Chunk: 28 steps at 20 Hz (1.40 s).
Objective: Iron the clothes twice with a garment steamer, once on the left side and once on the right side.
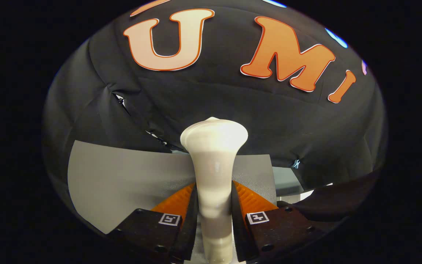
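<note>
A white garment steamer (pixel 214 165) stands upright between the two fingers, its slim handle clamped on both sides and its flared head rising beyond the fingertips. My gripper (pixel 214 194) is shut on the steamer's handle. A dark garment (pixel 328 201) lies low to the right of the fingers, only its edge showing. The steamer's base is hidden below the fingers.
A grey tabletop (pixel 123 183) spreads behind and left of the steamer, ending at the black cloth wall (pixel 211 102). A lighter surface (pixel 288 183) shows in a gap to the right, between the table and the dark garment.
</note>
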Motion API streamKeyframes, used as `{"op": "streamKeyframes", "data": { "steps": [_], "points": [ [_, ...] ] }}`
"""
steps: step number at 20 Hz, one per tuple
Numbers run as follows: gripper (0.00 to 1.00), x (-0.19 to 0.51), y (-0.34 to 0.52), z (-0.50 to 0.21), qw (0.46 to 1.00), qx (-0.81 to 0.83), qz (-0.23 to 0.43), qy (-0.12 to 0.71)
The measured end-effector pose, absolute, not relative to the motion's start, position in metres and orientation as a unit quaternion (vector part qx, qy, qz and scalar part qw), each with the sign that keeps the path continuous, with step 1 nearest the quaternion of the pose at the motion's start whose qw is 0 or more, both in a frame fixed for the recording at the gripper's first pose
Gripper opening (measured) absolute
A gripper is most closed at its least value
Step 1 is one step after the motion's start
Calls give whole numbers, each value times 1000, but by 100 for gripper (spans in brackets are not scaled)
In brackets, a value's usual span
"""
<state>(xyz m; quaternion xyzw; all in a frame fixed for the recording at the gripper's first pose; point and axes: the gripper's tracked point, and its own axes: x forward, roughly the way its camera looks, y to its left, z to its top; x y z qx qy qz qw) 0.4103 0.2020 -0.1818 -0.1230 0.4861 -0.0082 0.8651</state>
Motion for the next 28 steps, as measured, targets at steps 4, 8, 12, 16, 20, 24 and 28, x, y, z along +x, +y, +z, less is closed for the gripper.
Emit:
{"op": "streamKeyframes", "data": {
  "steps": [4, 8, 12, 16, 20, 24, 28],
  "points": [
    [40, 409, 199, -168, 884, -95, -16, 458],
    [34, 394, 197, -137, 903, -70, -6, 423],
    [34, 359, 196, -105, 920, -49, 16, 389],
    [34, 319, 198, -75, 936, -28, 53, 348],
    [34, 283, 191, -35, 956, -10, 70, 284],
    [34, 243, 179, 6, 973, -13, 87, 215],
    [34, 192, 160, 48, 982, -14, 100, 158]
  ]
}}
